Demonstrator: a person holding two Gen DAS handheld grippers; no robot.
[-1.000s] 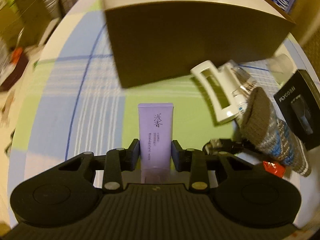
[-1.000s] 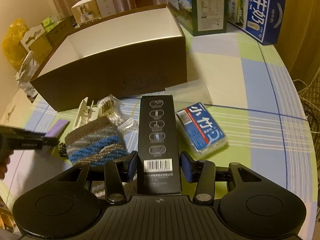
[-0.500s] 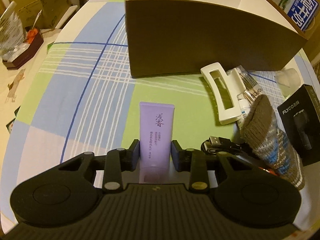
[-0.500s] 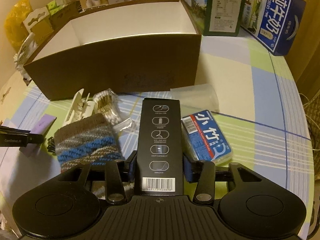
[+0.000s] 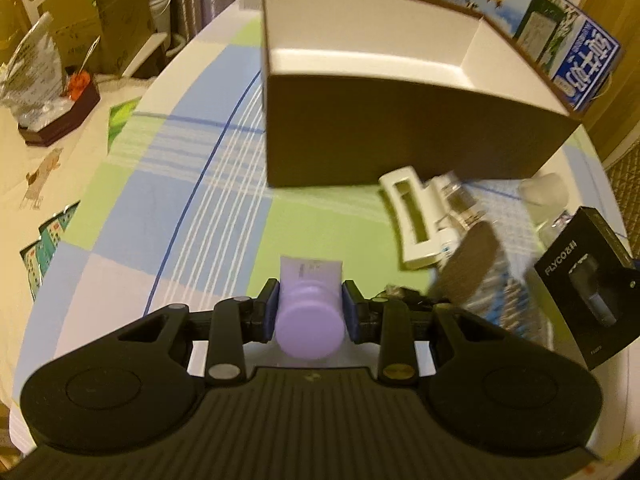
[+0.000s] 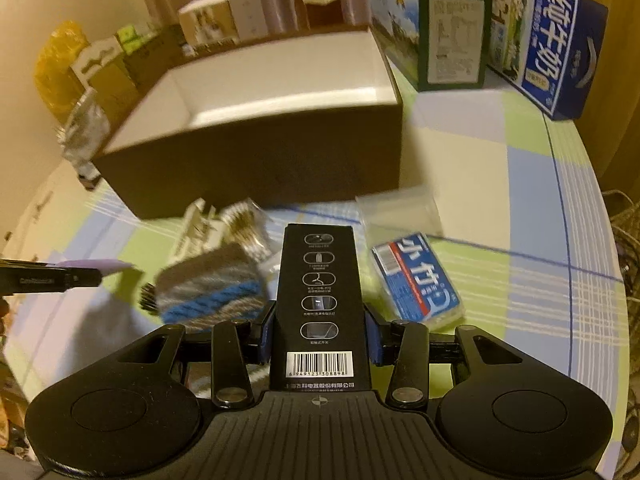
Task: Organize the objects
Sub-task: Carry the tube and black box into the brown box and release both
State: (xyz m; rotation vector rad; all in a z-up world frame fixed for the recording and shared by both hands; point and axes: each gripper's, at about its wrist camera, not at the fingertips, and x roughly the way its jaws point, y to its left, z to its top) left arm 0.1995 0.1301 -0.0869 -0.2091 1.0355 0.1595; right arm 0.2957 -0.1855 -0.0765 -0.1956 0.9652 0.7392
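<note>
Lilac tube [image 5: 310, 308]: gripped at its sides by the jaws of the left gripper [image 5: 310, 312], cap end toward the camera, carried above the checked worktop [image 5: 192, 216]; in the right wrist view it shows edge-on at far left, clear of the cloth.
Step in hand: judged to be the carry phase; both items are lifted and neither has reached the brown box [image 5: 400, 128].
Brown box: open-topped, white-lined, no contents visible inside in either view; it stands beyond both grippers and is the likely destination.
Loose items: white hair clip [image 5: 412, 220], knitted sock [image 6: 212, 288], cotton swab pack [image 6: 246, 228], clear cup [image 6: 400, 212] and blue tissue pack [image 6: 416, 276] lie on the worktop in front of the box's near wall.
Black carton [image 6: 318, 304]: clamped on its long sides by the jaws of the right gripper [image 6: 320, 332], barcode end nearest the camera, held above the loose items.
Next move: each load must rise above the near wall, travel over the opening, then descend before the jaws release; the two grippers should enter at separate spots to avoid contact.
Left wrist view only: the carton's printed front face, and the box's left end.
Right wrist view only: the tissue pack, the milk cartons [image 6: 560, 40] behind the box, and the tube's height above the worktop.
</note>
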